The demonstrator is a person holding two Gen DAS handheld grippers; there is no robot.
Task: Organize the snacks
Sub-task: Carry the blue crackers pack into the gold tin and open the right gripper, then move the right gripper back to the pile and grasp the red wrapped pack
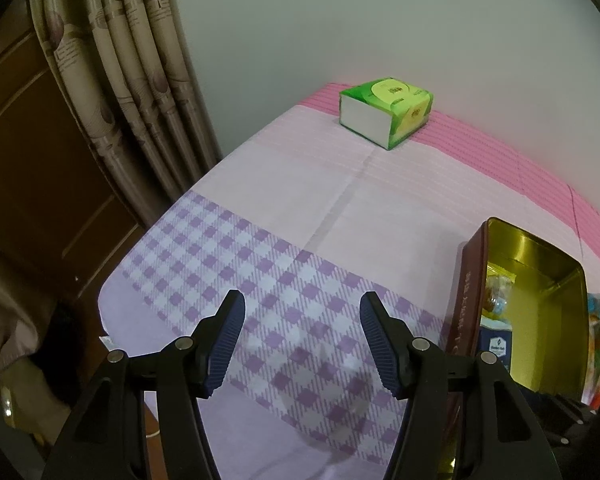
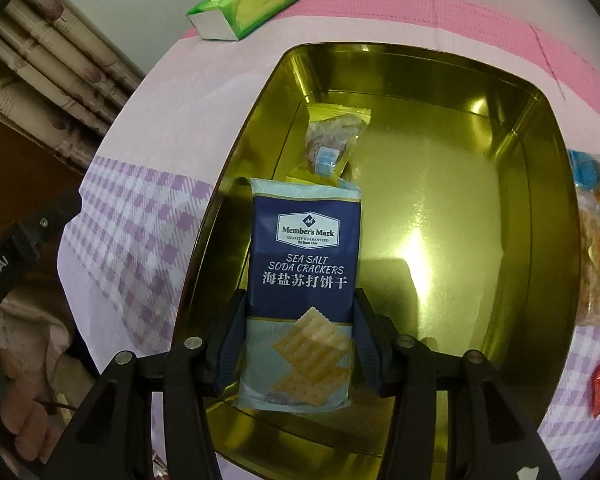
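1. The right tool [image 2: 300,328] has its two blue ribbed pads closed partway onto the lower half of a navy and pale-blue foil packet of sea salt soda crackers [image 2: 304,264], one pad on each long edge.
2. The packet hangs upright ahead of the tool, over the near left part of a gold-lined rectangular metal tin [image 2: 540,216] with dark red outer walls.
3. Beyond the packet's top edge, a small yellow-edged clear snack wrapper [image 2: 334,140] lies on the tin floor.
4. I judge the packet light, its foil slick and its crackers brittle; a side grip across the width suits it, pressed only gently.
5. The left tool [image 1: 302,340] stands wide open and empty above the lilac checked cloth on the bench [image 1: 284,200], the tin just to its right.
6. More bright wrapped snacks [image 2: 596,240] wait right of the tin.
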